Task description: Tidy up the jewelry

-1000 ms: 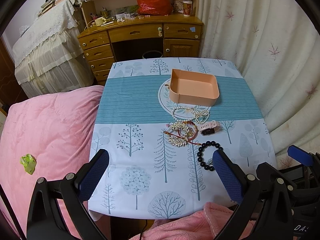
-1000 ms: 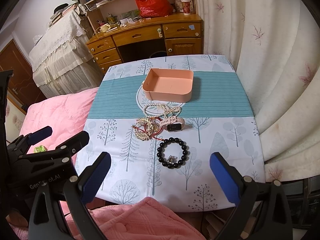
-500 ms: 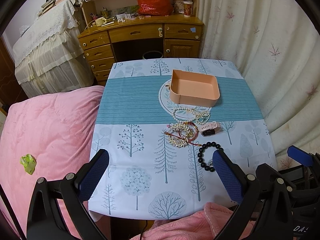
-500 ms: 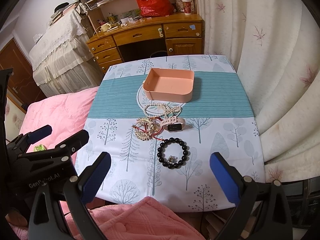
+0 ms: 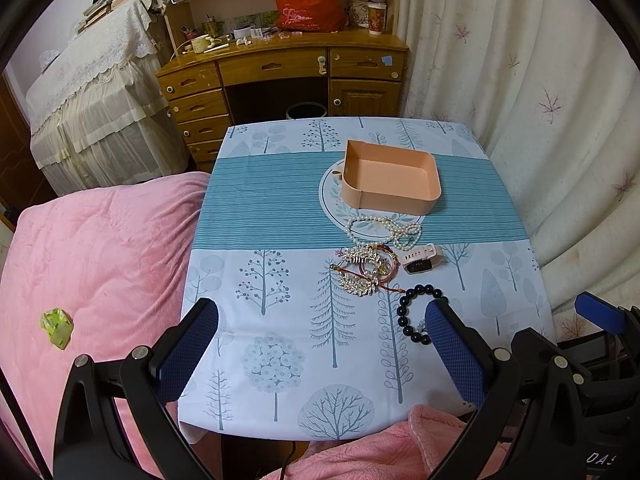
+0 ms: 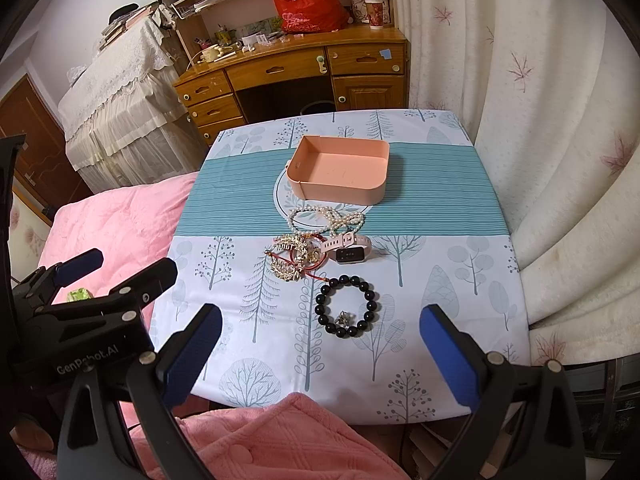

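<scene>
An empty peach box sits on the table's teal stripe. In front of it lie a pearl necklace, a gold hair comb tangled with red cord bracelets, a pink smartwatch and a black bead bracelet with a small silver ring inside it. My left gripper and right gripper are both open and empty, held above the table's near edge.
The small table wears a tree-print cloth. A pink bed is on its left, white curtains on its right, a wooden desk behind. A pink blanket lies at the near edge.
</scene>
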The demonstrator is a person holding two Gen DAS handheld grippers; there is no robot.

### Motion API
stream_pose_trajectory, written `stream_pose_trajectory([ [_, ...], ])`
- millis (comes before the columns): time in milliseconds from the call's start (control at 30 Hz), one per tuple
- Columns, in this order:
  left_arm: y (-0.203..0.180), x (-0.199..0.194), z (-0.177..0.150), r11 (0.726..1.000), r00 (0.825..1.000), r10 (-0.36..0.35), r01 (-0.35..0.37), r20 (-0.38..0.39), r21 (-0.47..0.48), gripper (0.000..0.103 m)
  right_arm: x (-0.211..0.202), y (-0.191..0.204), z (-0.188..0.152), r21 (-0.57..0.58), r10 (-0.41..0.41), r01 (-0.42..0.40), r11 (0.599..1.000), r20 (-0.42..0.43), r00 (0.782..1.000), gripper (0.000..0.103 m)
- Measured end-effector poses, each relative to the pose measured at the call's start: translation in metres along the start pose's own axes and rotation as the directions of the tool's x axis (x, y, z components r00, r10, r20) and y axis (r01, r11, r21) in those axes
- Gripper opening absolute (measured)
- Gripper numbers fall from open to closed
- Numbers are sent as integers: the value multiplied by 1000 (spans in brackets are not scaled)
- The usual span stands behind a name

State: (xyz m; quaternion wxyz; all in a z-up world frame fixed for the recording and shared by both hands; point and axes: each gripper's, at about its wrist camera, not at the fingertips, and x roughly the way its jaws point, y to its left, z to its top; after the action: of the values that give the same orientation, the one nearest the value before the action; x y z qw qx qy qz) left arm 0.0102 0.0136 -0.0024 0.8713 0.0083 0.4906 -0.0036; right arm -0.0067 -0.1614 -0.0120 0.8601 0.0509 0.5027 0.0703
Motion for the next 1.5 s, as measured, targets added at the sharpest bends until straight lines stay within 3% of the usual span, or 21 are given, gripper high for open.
stream_pose_trajectory([
  [233, 4, 3, 0, 1000, 1000, 8, -8, -14, 14, 102, 1, 0, -1, 7, 11, -11, 1000, -8, 1000, 100],
  [400, 17, 10, -4, 998, 995, -67, 67, -67, -11, 102, 7, -6, -5, 39, 42, -42, 998, -7, 999, 100],
  [467, 21, 18, -8, 998, 992, -66, 65, -105, -22, 102, 12, -9, -10, 45, 36, -37, 998, 12, 999, 100],
  [600, 27, 54, -25, 996, 967, -84, 89, -239, 8, 102, 37, -15, -24, 16, -15, 15, 1000, 12, 1000, 100],
  [733, 27, 93, -46, 986, 946, -130, 154, -297, 60, 102, 73, -19, -46, -51, -96, 98, 994, 36, 995, 100],
  [833, 25, 117, -53, 978, 941, -157, 190, -299, 87, 102, 97, -19, -62, -86, -98, 103, 991, 64, 993, 88],
  [933, 22, 137, -56, 968, 948, -185, 221, -259, 116, 102, 120, -14, -72, -120, -136, 144, 982, 74, 988, 70],
  [1000, 18, 148, -53, 963, 954, -200, 233, -225, 133, 102, 136, -11, -77, -113, -151, 158, 981, 67, 986, 50],
  [1067, 13, 160, -48, 956, 951, -231, 261, -207, 134, 102, 148, -13, -77, -65, -148, 151, 986, 47, 988, 41],
  [1233, -3, 190, -33, 946, 944, -281, 303, -174, 117, 102, 175, -21, -81, 90, -92, 92, 992, -6, 996, 36],
  [1300, -10, 199, -29, 947, 948, -277, 297, -154, 120, 102, 177, -20, -81, 96, -98, 96, 991, 24, 995, 32],
  [1433, -23, 220, -16, 954, 961, -262, 271, -86, 129, 102, 189, -20, -75, 70, -103, 103, 992, -2, 995, 28],
  [1500, -26, 229, -12, 960, 969, -237, 244, -65, 139, 102, 193, -23, -73, 69, -107, 108, 992, -18, 994, 21],
])
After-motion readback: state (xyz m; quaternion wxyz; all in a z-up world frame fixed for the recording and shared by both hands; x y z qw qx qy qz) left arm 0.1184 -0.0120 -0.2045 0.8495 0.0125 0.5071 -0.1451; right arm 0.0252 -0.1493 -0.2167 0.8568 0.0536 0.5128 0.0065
